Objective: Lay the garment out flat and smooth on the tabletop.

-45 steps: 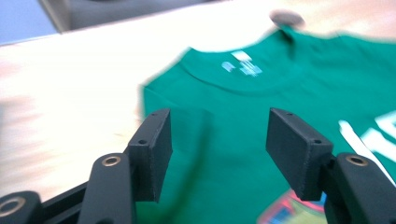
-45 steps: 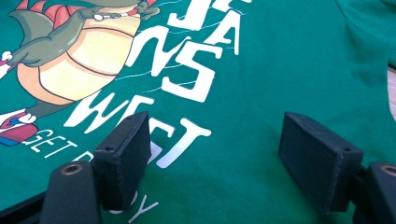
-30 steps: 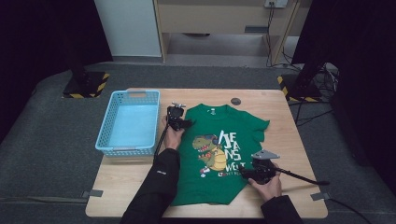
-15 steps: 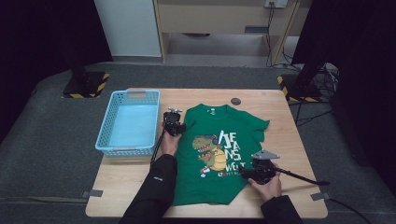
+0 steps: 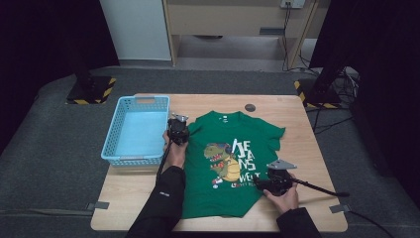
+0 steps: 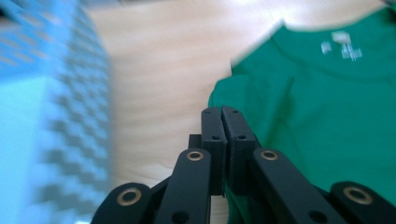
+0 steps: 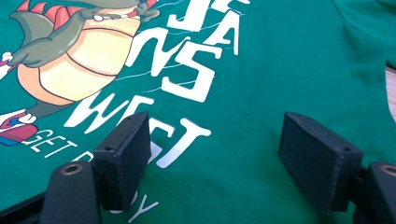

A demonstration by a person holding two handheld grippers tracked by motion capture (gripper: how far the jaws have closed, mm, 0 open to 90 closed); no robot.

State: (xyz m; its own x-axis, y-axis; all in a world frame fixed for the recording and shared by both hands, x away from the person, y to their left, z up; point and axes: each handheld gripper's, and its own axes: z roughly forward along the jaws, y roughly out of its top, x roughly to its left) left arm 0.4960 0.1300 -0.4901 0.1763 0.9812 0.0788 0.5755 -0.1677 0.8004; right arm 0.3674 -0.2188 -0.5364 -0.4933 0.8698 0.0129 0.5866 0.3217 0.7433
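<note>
The left gripper has just closed its jaws at the left sleeve edge of the green T-shirt; whether cloth is pinched cannot be told. The shirt lies flat, print up, on the wooden table beside the blue basket. The right gripper rests open on the print, so folding likely begins with that sleeve.
</note>
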